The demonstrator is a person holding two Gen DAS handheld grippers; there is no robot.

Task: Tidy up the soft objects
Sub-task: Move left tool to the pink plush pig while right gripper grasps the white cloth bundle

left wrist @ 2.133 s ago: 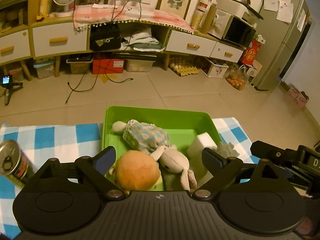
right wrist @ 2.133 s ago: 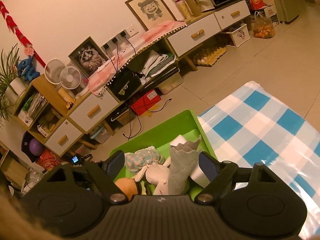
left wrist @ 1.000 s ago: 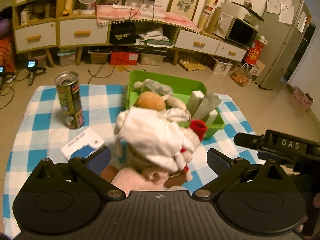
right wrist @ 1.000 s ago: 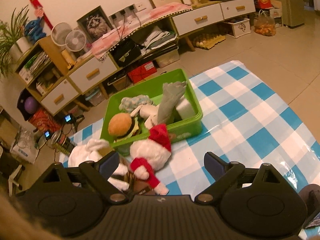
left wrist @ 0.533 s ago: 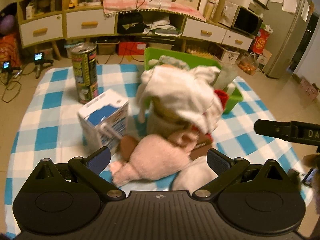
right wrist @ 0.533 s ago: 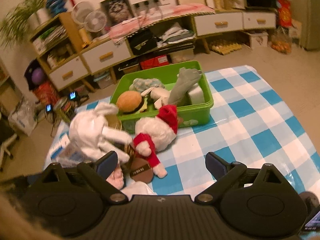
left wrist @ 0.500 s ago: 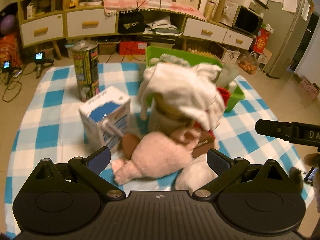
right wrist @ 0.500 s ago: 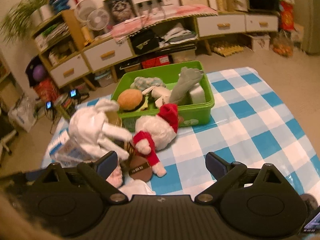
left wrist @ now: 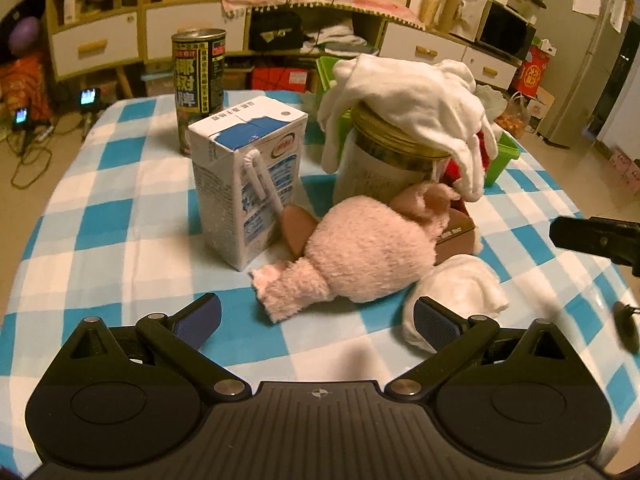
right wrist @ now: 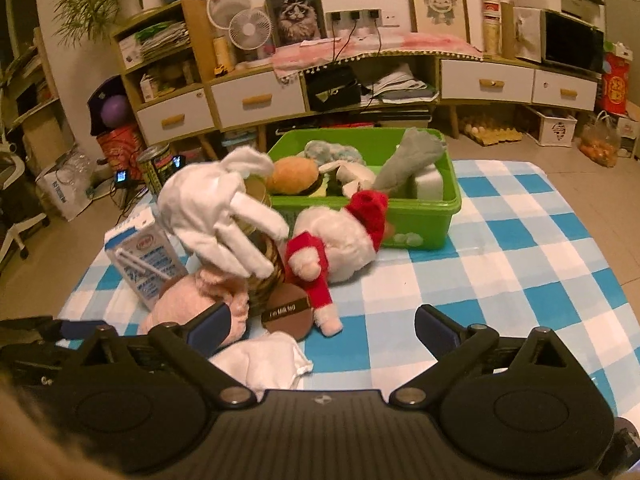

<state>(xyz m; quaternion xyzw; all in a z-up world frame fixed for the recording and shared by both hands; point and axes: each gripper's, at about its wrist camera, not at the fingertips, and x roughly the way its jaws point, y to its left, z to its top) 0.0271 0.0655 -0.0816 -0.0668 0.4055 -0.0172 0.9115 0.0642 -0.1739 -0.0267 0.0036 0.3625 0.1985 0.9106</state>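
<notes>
While our left hand-held gripper (left wrist: 316, 316) hangs released before the pink plush (left wrist: 360, 256) lying on the table (left wrist: 120, 208), we judge it light, squashy; grip its round body. Right hand-held gripper (right wrist: 322, 326), jaws just widening, empty; bin (right wrist: 448, 208) probably within reach.

The plush pig (left wrist: 368, 256) lay at centre; the milk carton (left wrist: 246, 176) stood at 10 o'clock, the jar (left wrist: 384, 172) at 12, the bin (right wrist: 372, 208) behind.
</notes>
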